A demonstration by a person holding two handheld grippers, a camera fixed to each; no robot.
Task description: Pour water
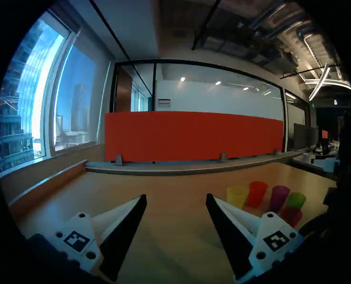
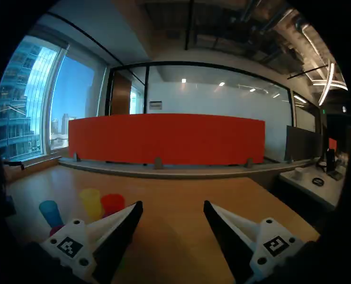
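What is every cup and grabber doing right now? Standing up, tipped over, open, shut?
left gripper: open, holding nothing
right gripper: open, holding nothing
yellow cup: standing upright
orange-red cup: standing upright
purple cup: standing upright
green cup: standing upright
dark red cup: partly hidden, seems upright
blue cup: standing upright
Full or empty: cannot tell for any cup

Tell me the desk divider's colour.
The long flat desk divider panel is orange-red, clearest in the right gripper view.
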